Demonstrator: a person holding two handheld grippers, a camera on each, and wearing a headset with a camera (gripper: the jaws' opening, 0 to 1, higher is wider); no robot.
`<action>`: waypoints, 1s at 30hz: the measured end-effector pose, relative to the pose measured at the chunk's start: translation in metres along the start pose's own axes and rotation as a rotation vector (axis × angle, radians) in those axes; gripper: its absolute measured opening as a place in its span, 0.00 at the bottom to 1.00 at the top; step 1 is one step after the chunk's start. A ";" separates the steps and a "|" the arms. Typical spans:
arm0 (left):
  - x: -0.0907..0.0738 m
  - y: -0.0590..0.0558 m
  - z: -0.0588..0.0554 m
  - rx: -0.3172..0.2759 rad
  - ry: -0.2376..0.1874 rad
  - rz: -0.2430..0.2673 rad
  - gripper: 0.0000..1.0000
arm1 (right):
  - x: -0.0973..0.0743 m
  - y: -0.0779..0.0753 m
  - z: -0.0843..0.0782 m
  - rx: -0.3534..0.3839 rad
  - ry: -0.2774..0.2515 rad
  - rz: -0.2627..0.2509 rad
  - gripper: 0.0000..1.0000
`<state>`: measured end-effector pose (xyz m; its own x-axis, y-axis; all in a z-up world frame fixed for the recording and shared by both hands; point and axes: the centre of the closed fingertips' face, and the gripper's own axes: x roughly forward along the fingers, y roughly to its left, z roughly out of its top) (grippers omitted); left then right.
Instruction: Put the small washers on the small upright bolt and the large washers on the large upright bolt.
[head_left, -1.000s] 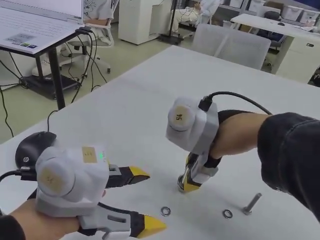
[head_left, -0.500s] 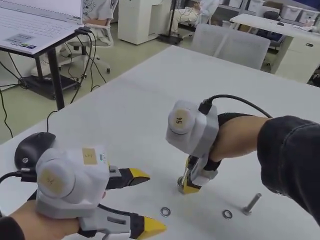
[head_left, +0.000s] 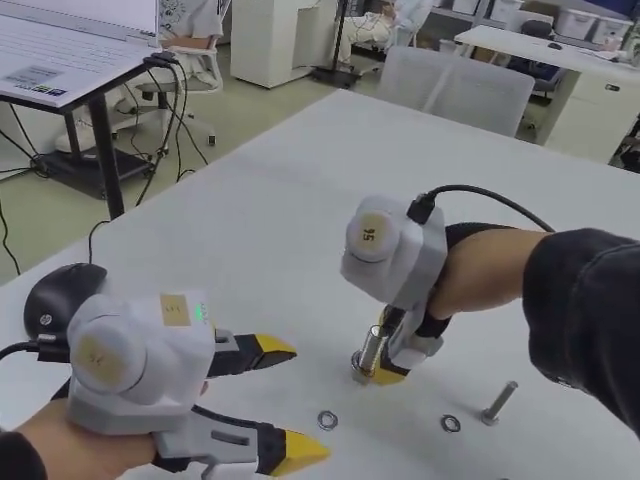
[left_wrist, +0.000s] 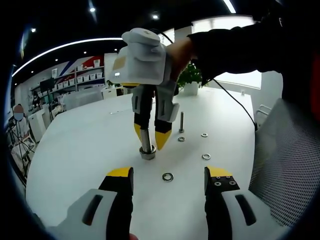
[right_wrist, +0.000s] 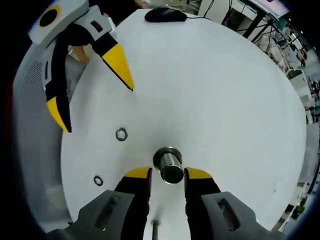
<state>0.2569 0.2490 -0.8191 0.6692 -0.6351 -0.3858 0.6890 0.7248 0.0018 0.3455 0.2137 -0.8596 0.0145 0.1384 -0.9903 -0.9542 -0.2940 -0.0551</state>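
Note:
The large bolt (head_left: 369, 350) (left_wrist: 146, 145) (right_wrist: 170, 167) stands upright on its head on the white table (head_left: 280, 220). My right gripper (head_left: 383, 372) (right_wrist: 169, 173) points down over it, jaws a little apart on either side of the shaft, open. The small bolt (head_left: 497, 403) (left_wrist: 181, 122) lies on its side to the right. Washers lie flat: one (head_left: 326, 419) (left_wrist: 168, 176) (right_wrist: 121, 134) in front of the large bolt, another (head_left: 451, 423) (right_wrist: 98, 180) near the small bolt. My left gripper (head_left: 285, 398) (left_wrist: 168, 176) hovers open at the near left, holding nothing.
More washers (left_wrist: 206, 156) (left_wrist: 181, 139) lie around the small bolt. A black mouse (head_left: 55, 293) (right_wrist: 165, 14) rests at the table's left edge. A laptop (head_left: 60, 50) sits on a side desk, and a grey chair (head_left: 460, 85) stands at the far edge.
My right gripper has risen slightly and shifted right, so the upright large bolt's shaft now shows beside its tips. The left gripper has stayed put.

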 end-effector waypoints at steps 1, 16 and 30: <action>0.000 0.000 0.000 0.000 0.000 0.000 0.56 | -0.001 0.000 -0.001 0.002 0.000 -0.001 0.27; 0.002 -0.002 0.000 0.004 0.005 -0.015 0.56 | -0.006 0.002 -0.025 0.059 0.002 -0.010 0.27; 0.004 -0.003 0.001 0.012 0.003 -0.025 0.56 | -0.006 0.020 -0.032 0.068 0.009 0.000 0.27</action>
<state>0.2577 0.2444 -0.8196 0.6506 -0.6524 -0.3887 0.7089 0.7053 0.0028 0.3358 0.1763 -0.8590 0.0173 0.1296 -0.9914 -0.9722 -0.2293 -0.0469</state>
